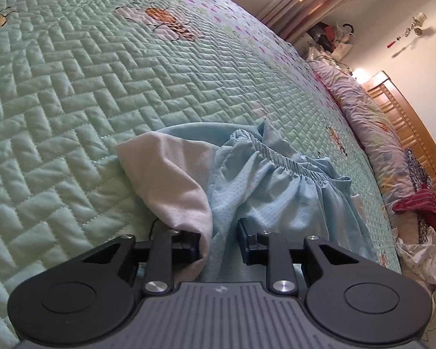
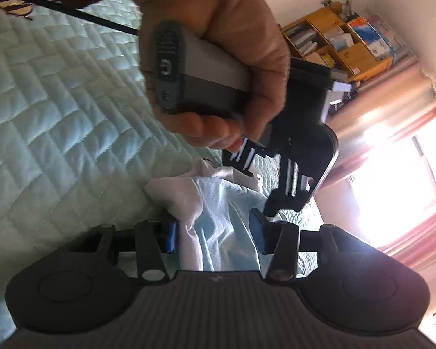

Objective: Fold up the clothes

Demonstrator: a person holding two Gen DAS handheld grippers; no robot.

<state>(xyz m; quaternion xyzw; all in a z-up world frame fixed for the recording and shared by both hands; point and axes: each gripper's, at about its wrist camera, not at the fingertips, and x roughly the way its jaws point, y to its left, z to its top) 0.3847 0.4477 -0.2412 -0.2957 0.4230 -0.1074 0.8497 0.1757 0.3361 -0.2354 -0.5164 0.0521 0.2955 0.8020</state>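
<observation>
Folding barely begun: a pale blue garment [image 1: 276, 186] with a gathered elastic waistband [image 1: 287, 157] lies bunched on the green quilted bedspread [image 1: 72, 87], its white lining [image 1: 165, 174] turned out on the left side. The left gripper [image 1: 219, 242], jaws drawn narrow, has a fold of the white and blue cloth between its fingers, though whether the pads truly pinch it cannot be told from here. The right gripper [image 2: 216, 232] comes in from the opposite edge, jaws about half apart with cloth between them but not yet pressed (the person's hand [image 2: 218, 43] holding the other tool fills the view above). No crease is laid, no edge matched; spreading the piece flat and every fold appear still to come
</observation>
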